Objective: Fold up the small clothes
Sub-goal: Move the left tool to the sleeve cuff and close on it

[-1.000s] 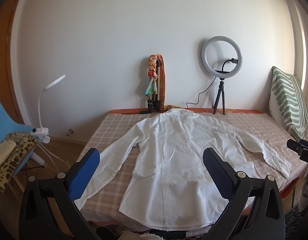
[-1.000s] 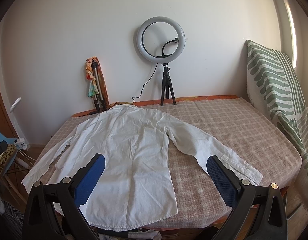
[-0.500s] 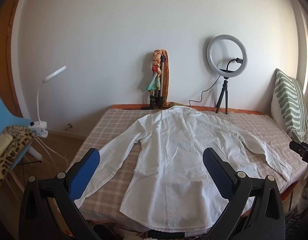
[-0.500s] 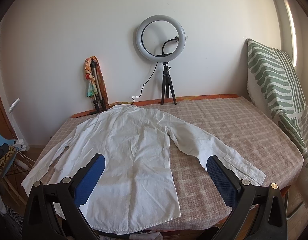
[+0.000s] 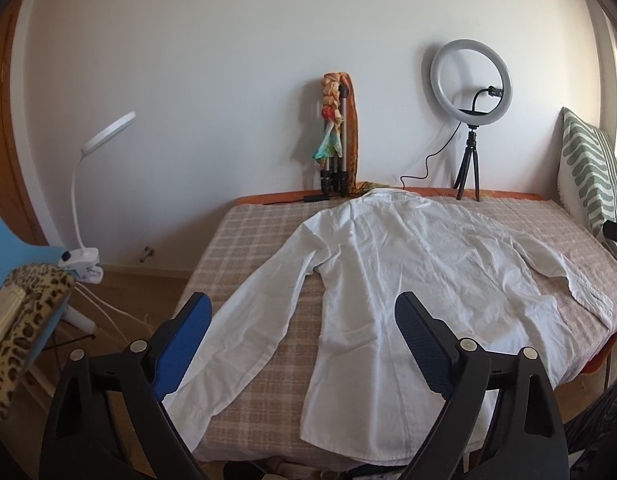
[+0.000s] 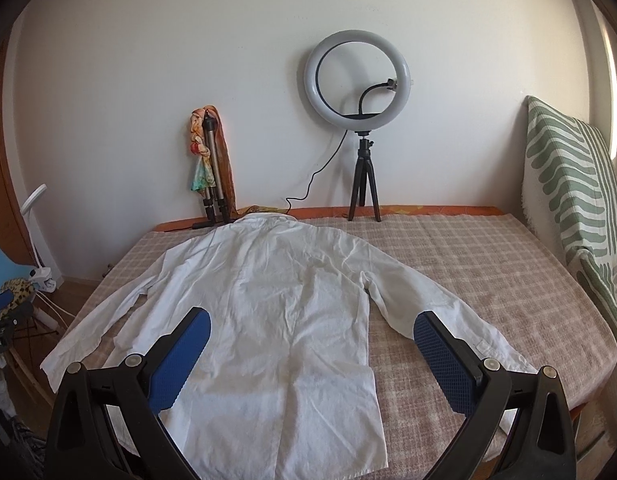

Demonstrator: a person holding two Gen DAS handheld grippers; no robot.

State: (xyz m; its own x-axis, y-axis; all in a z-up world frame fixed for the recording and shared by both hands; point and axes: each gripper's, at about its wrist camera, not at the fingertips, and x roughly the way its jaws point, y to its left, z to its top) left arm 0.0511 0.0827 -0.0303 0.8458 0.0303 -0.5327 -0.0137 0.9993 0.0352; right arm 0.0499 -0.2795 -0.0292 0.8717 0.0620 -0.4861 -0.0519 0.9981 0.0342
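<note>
Both views drifted slightly closer; white shirt (image 5: 404,280) unmoved, flat back-up on checked bed (image 6: 488,276), collar at 12 o'clock. Left gripper (image 5: 304,316) and right gripper (image 6: 312,328) wide apart, above hem, holding nothing.

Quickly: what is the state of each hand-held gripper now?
Left hand-held gripper: open, holding nothing.
Right hand-held gripper: open, holding nothing.

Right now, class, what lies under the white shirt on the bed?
The white shirt lies flat, back up, on a checked cover that shows all around it. The cover directly beneath, and the shirt's front, are hidden by the fabric.
</note>
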